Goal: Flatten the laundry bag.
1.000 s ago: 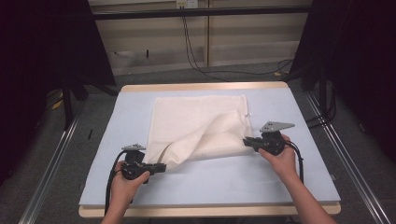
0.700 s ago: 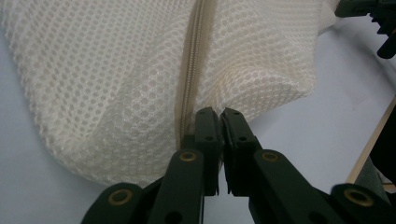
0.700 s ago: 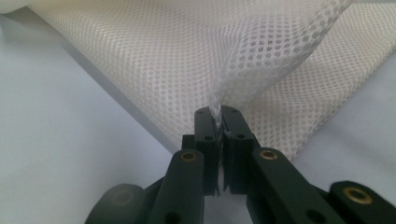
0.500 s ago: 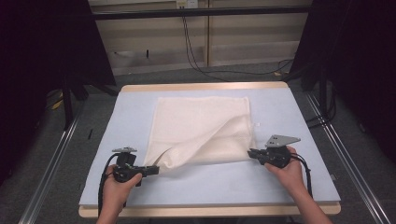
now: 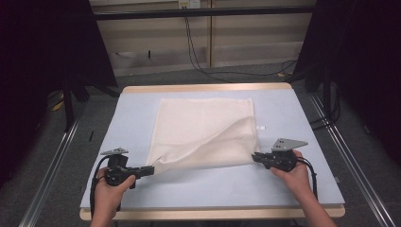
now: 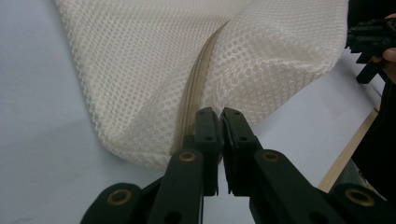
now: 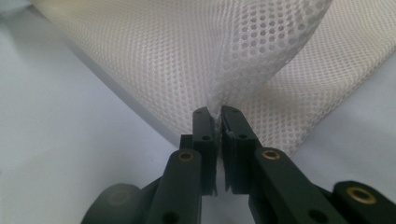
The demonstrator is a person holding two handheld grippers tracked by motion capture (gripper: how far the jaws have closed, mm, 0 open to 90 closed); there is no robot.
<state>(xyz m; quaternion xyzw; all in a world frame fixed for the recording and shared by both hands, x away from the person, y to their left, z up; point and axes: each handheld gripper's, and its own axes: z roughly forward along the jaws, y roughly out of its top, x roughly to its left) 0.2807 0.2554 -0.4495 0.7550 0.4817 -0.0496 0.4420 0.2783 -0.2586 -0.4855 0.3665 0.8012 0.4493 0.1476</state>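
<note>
A cream mesh bag (image 5: pixel 203 127) lies on the pale blue table (image 5: pixel 293 118), its near layer lifted and stretched between both grippers. My left gripper (image 5: pixel 150 169) is shut on the bag's near left corner, beside the beige zipper (image 6: pixel 196 84) that runs up the mesh (image 6: pixel 140 60) from the left gripper's (image 6: pixel 220 114) tips. My right gripper (image 5: pixel 255 157) pinches the near right corner; a ridge of mesh (image 7: pixel 187 46) rises straight out of its (image 7: pixel 218 114) jaws. These jaws have just been opening a little, with the mesh still clamped between them.
The table's wooden front edge (image 5: pixel 213 213) runs close behind both hands. A small white tag (image 5: pixel 260 127) lies on the table right of the bag. Metal rails (image 5: pixel 47 170) flank the table, and cables (image 5: pixel 198 52) trail on the floor beyond it.
Both hands have drawn toward the table's near edge and apart, the left one going left, the right one nearer. The raised fold of the bag has stretched wider and flatter.
</note>
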